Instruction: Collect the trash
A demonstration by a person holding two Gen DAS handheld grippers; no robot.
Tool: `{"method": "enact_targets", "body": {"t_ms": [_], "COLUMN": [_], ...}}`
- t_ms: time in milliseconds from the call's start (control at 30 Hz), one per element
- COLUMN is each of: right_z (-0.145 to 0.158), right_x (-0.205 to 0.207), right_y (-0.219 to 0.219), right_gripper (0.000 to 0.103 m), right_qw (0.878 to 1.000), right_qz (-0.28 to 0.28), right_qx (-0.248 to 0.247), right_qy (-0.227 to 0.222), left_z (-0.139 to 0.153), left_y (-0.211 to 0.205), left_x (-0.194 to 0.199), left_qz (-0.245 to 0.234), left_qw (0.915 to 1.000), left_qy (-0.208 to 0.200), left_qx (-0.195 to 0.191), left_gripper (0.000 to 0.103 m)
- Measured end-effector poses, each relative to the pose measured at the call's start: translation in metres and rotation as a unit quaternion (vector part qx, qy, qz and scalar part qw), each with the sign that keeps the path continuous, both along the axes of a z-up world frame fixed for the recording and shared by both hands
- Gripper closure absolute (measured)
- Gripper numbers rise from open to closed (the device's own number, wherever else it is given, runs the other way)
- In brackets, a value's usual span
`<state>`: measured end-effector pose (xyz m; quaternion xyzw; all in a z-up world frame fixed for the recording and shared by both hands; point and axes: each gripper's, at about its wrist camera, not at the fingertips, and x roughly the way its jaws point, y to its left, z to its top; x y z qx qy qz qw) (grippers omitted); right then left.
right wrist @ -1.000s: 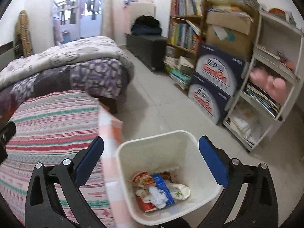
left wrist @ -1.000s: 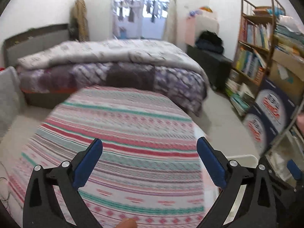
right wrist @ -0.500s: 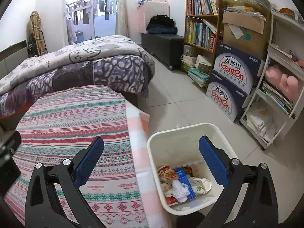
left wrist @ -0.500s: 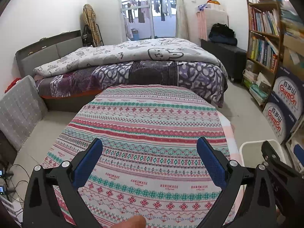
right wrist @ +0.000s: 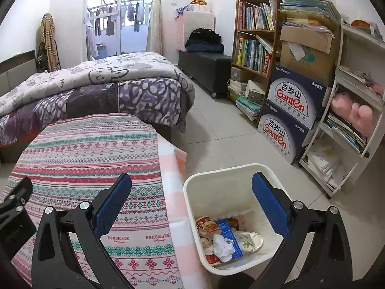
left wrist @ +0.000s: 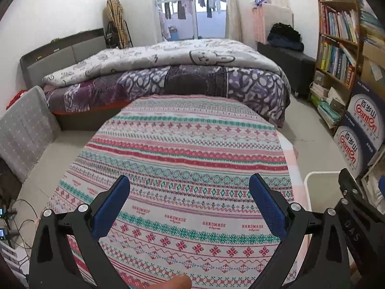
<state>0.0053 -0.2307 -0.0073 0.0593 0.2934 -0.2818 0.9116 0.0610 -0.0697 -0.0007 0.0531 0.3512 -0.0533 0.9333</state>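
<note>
A: Noted both tools idle. The left gripper (left wrist: 189, 198), black frame with blue padded fingers, hung spread wide over the striped, patterned tablecloth (left wrist: 187, 149) and gripped nothing. The right gripper (right wrist: 191, 198) was equally spread and bare, straddling the table edge and the white plastic waste bin (right wrist: 217, 180) on the floor just beside it.

B: And the trash?

A: All that showed was in the bin: a red-printed snack cup (right wrist: 205, 225), a blue packet (right wrist: 226, 228), a crumpled white tissue (right wrist: 222, 245), and a pale paper cup printed with green leaves (right wrist: 247, 240). No litter showed on the cloth in either wrist view.

B: So the job looked near done. Risks?

A: My judgement only. The near strip of the table sat under the tools, unseen, so a scrap there could be missed. The right tool's inner finger hung close above the pink checked cloth edge (right wrist: 172, 168) draping off the table; a careless swing could snag it and drag the cloth. The bin looked light, standing on smooth floor tiles (right wrist: 216, 130), so a knock from the outer finger might tip it and spill the lot.

B: Anything about the left side?

A: The two tools were close; the right one's body showed at the edge of the left view. They could clash if both turned inward.
</note>
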Motion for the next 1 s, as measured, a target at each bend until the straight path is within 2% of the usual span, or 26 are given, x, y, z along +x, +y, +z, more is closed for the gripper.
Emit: {"method": "enact_targets", "body": {"t_ms": [300,1000], "right_z": [-0.011,-0.039], "right_x": [-0.004,-0.026], "right_y": [-0.011,-0.043], "right_gripper": [0.007,0.007], "right_qw": [1.000,0.996], "right_qz": [-0.010,-0.038], "right_qx": [0.014,0.032], "right_qy": [0.022,0.067], "left_z": [-0.018,-0.035], "left_y": [-0.013,-0.039], "left_x": [-0.002,-0.009], "left_qz": [-0.015,-0.044], "left_qw": [0.9996,0.9980], "left_qy": [0.024,0.037], "left_qx": [0.004,0.026], "left_gripper": [0.007,0.007]}}
